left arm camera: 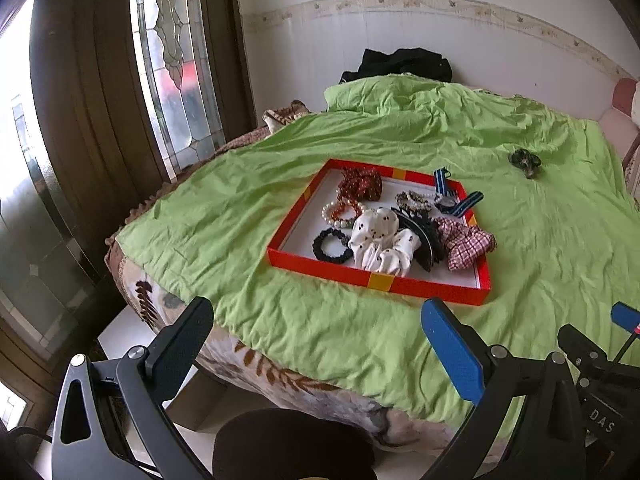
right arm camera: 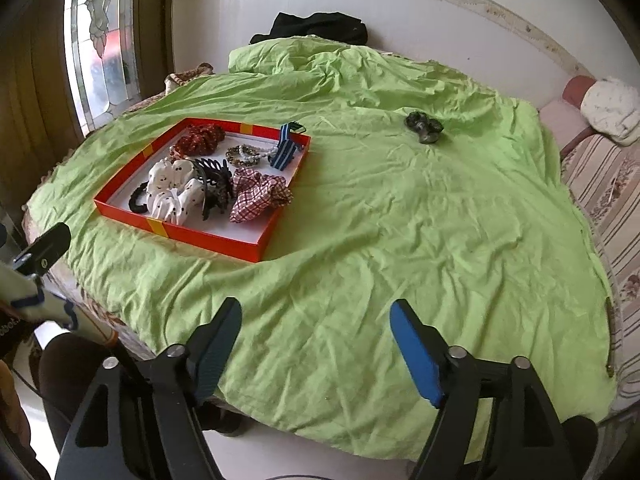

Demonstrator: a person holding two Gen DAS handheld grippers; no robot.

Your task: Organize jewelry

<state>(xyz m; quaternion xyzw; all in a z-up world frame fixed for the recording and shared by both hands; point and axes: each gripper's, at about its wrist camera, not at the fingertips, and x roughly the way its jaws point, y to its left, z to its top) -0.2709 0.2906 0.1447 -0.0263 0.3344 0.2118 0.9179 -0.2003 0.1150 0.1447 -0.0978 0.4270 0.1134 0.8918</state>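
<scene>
Both of your grippers hang empty at the near edge of the bed, fingers spread wide.

Your left gripper point(left arm camera: 320, 344) and right gripper point(right arm camera: 316, 344) each show a black finger and a blue finger held well apart, pinching nothing. Beyond them, the shallow red cardboard tray point(right arm camera: 208, 240) sits left of centre on the wrinkled green bedsheet point(right arm camera: 400, 240) and already holds scrunchies, bead bracelets, a black claw clip and a striped-strap watch. Judging by that, most of the sorting looks done. One dark mottled hair tie point(right arm camera: 423, 126) lies alone, far right of the tray. The sheet between you and it is open; only the tray's raised rim needs clearing.
</scene>
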